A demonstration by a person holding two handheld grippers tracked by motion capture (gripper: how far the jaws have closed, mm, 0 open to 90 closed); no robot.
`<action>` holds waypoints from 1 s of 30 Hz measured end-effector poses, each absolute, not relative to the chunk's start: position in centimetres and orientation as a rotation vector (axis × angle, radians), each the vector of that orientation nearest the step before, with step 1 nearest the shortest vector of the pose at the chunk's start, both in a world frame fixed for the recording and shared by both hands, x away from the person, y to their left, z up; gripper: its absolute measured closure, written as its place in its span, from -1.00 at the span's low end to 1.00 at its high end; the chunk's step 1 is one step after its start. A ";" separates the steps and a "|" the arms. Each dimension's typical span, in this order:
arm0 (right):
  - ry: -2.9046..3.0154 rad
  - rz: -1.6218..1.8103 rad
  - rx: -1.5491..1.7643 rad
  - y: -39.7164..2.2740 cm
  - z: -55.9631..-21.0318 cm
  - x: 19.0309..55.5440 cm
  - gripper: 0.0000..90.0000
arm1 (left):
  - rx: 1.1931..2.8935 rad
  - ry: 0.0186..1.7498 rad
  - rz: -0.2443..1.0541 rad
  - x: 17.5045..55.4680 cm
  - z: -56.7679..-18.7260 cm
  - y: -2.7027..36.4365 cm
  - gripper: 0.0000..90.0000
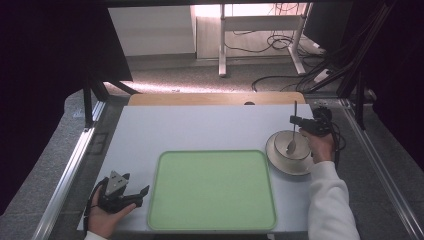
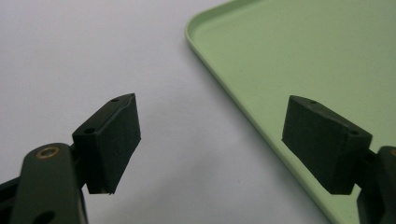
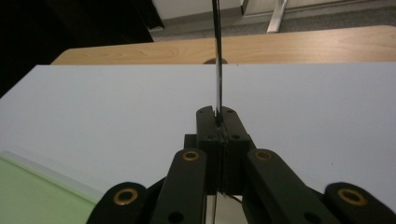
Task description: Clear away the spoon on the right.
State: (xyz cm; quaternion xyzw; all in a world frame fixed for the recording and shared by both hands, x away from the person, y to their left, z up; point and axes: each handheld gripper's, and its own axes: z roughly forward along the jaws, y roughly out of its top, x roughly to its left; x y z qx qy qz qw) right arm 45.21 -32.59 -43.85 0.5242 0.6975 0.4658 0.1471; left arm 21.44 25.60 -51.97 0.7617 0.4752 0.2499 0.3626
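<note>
At the far right of the counter (image 1: 200, 130), a spoon (image 1: 293, 134) is held by the right gripper (image 1: 298, 120) — jaws clamped together on the thin handle, as seen edge-on in the right gripper view, where the handle (image 3: 217, 56) rises straight up from between the pads. In the high view the spoon stands nearly upright, its bowl end resting down inside a pale bowl (image 1: 290, 145). The bowl sits on a saucer-like plate (image 1: 295, 167), just beside the right edge of the green tray (image 1: 212, 192); contact between plate and tray cannot be told. The right hand (image 1: 320, 142) is seen behind the bowl, a white sleeve (image 1: 327, 200) trailing toward the near edge.

At the near left, the left gripper (image 2: 210, 140) is held in the left hand (image 1: 107, 212) — jaws wide apart, nothing between them. One jaw hangs over bare counter, the other over the tray's rim (image 2: 224, 84). The tray is empty.
</note>
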 end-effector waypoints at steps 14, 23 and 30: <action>1.944 1.494 1.450 -32.7 -41.4 43.7 0.98 | 1.962 1.215 0.642 21.5 -51.9 25.6 -0.58; 1.942 1.574 1.412 -31.8 -40.3 43.0 0.98 | 1.962 1.213 0.637 21.6 -51.9 25.6 -0.58; 1.964 1.590 1.388 -31.0 -39.9 42.6 0.98 | 1.965 1.207 0.635 21.7 -51.9 25.4 -0.58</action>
